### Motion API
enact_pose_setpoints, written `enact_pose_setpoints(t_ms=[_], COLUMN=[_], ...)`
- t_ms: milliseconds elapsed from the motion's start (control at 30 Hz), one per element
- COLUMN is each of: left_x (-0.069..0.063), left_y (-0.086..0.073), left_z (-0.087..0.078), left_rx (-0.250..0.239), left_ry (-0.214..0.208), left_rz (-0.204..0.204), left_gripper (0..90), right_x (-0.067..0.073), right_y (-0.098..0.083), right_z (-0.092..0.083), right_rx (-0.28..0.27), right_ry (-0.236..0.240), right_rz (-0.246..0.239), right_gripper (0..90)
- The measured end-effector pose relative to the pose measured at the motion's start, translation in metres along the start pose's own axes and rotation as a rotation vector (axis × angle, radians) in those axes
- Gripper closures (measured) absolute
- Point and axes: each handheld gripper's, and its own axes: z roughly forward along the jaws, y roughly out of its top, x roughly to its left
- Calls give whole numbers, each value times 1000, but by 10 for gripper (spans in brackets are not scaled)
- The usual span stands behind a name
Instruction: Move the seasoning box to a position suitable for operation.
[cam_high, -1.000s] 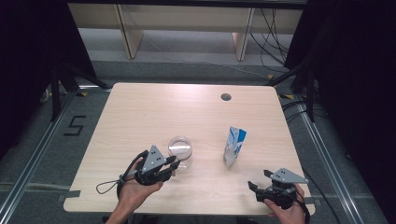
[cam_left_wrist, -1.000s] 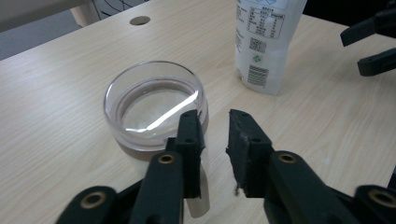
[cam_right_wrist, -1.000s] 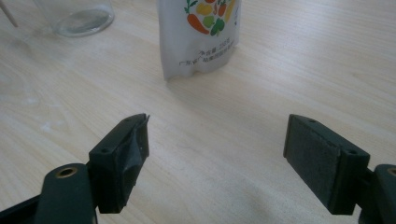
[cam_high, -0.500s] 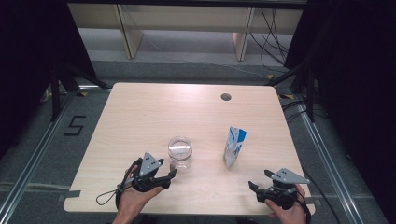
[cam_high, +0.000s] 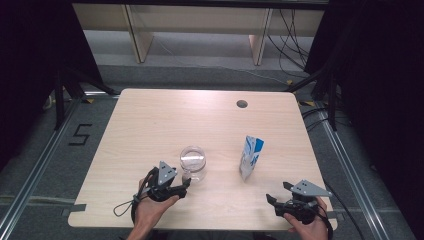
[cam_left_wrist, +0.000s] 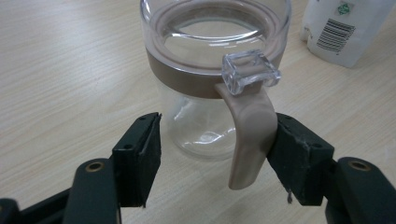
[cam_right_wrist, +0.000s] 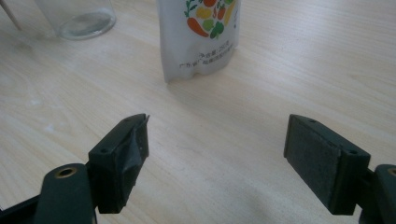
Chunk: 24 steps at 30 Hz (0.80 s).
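Left tool (cam_left_wrist: 212, 154) just let go of the jar (cam_left_wrist: 212, 70), jaws spread, pulling back; right tool (cam_right_wrist: 215, 158) idles open, pouch (cam_right_wrist: 198, 35) next.

A white pouch (cam_high: 251, 157) stands on the wooden table (cam_high: 150, 125).

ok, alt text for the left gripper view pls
A clear glass jar with a tan band and tan handle stands on a pale wood table, its handle between the open left gripper jaws. The right jaw looks against the handle; a white pouch stands behind.
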Motion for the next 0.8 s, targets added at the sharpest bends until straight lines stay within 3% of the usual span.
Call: enact_pose_setpoints(t_ms=[33,100,133,300,400,533,567,600,633,667,700,800], left_x=[1,-1,0,0,1,4,4,6,8,9,12,15], left_y=[0,1,2,1,1,0,-1,-1,-1,-1,-1,-1], left_z=[-1,2,2,4,5,6,7,7,7,8,8,12], left_rx=[12,1,11,4,10,12,0,-1,0,-5,-2,-3], left_ry=[-1,-1,-4,-10,-8,-3,-6,4,9,7,10,1], left_rz=[17,2,25,8,22,25,1,8,8,-5,14,9], left_gripper=[364,380,381,408,422,446,458,471,482,499,520,601], right_x=[-2,0,0,-1,-2,-2,-1,-2,0,0,0,-1], right_y=[0,0,0,0,0,0,0,0,0,-1,0,0], right_z=[1,1,2,3,4,2,2,2,2,1,1,2], right_rx=[-7,-4,-6,-10,-10,-11,-11,-12,-6,-4,-4,-7], right_ry=[0,0,-1,1,14,-6,-6,-3,-2,-2,-2,-5], right_rz=[-25,-1,-10,-33,-31,-43,-36,-35,-4,-3,-5,-21], right_gripper=[227,227,227,227,228,228,228,228,228,228,229,229])
